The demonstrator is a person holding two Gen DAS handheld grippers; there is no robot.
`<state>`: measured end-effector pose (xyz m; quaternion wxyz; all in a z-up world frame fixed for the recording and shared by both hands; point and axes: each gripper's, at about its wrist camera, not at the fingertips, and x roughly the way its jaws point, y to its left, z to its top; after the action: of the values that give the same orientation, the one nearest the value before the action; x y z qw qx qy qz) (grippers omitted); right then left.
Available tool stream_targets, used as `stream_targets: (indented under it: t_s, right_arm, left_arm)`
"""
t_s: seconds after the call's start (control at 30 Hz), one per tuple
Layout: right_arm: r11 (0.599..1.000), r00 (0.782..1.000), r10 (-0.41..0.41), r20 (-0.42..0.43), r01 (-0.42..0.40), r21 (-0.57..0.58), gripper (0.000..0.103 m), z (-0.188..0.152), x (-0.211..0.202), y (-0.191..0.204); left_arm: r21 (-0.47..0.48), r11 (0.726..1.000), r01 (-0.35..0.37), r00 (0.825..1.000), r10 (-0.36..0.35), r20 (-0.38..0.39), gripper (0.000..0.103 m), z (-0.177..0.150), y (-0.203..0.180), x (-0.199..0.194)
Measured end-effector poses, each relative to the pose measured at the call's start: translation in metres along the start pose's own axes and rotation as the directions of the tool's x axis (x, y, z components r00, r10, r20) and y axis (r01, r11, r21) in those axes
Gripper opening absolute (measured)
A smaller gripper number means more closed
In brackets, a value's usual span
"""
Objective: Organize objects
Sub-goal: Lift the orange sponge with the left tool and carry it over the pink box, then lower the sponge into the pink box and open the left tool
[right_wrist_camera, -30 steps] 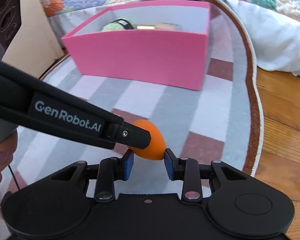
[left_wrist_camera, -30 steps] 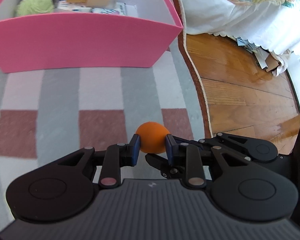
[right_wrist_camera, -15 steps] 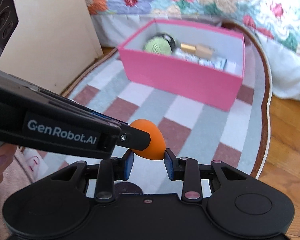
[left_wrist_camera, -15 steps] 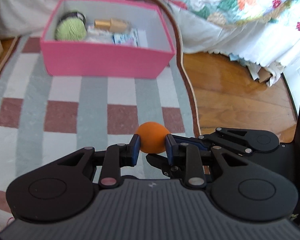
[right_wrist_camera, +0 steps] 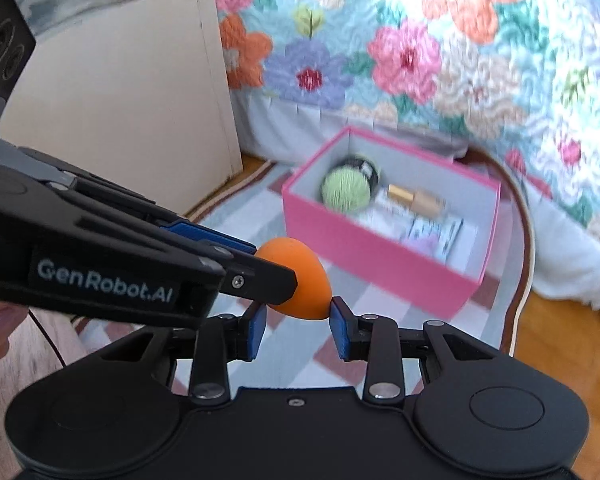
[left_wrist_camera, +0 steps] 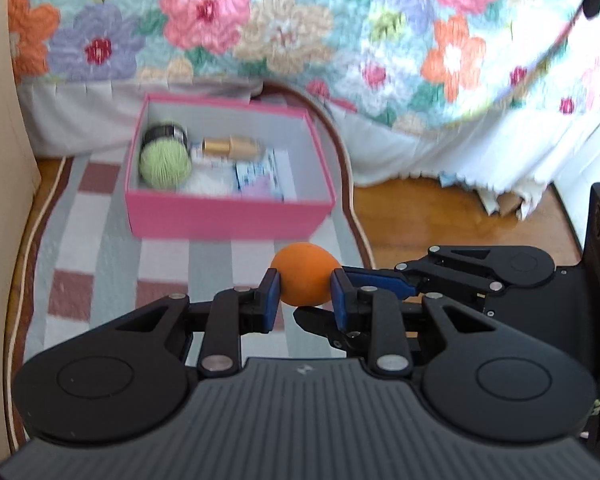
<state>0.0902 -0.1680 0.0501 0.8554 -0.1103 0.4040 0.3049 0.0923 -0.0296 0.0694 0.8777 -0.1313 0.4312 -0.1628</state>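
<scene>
An orange egg-shaped sponge (left_wrist_camera: pixel 305 274) is held in the air between both grippers. My left gripper (left_wrist_camera: pixel 304 294) is shut on it; it reaches in from the left in the right wrist view (right_wrist_camera: pixel 256 276). My right gripper (right_wrist_camera: pixel 295 322) has its pads against the sponge (right_wrist_camera: pixel 300 280) from the other side. The open pink box (left_wrist_camera: pixel 228 212) sits on the rug ahead and below; it also shows in the right wrist view (right_wrist_camera: pixel 364 252). It holds a green yarn ball (left_wrist_camera: pixel 165 162), a gold-capped bottle (left_wrist_camera: pixel 232 146) and flat packets (left_wrist_camera: pixel 260 176).
A checked rug (left_wrist_camera: pixel 100 256) covers the floor, with wood floor (left_wrist_camera: pixel 440 216) to its right. A bed with a floral quilt (left_wrist_camera: pixel 300 32) stands behind the box. A beige board (right_wrist_camera: pixel 132 112) stands at the left.
Both grippers have risen together with the sponge and drawn back from the box. The box now looks smaller and lower, and the quilt fills the top of both views.
</scene>
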Motion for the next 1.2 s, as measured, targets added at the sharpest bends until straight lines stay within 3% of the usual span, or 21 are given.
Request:
stream_targets:
  t_s: [0.2,0.43,0.83,1.2]
  right_arm:
    - [1.000,0.999,0.007,0.045,-0.007,-0.003,0.040,0.042,0.010,-0.019]
    - [1.000,0.998,0.005,0.063,-0.004,-0.018,0.040,0.077,0.060,-0.051]
    - [1.000,0.999,-0.015,-0.043,0.015,0.006,0.040,0.107,0.178,-0.123]
    - [0.987,0.987,0.043,-0.154,-0.018,0.162,0.040,0.105,0.260,-0.168]
  left_arm:
    - [0.000,1.000,-0.015,0.998,0.015,0.069,0.026,0.040,0.009,0.009]
    - [-0.019,0.997,-0.074,0.993,0.075,0.093,0.026,0.084,0.028,0.064]
    - [-0.122,0.992,-0.019,0.999,0.024,0.040,0.026,0.128,0.086,0.191]
    - [-0.193,0.981,-0.012,0.999,0.002,-0.053,0.025,0.135,0.129,0.270]
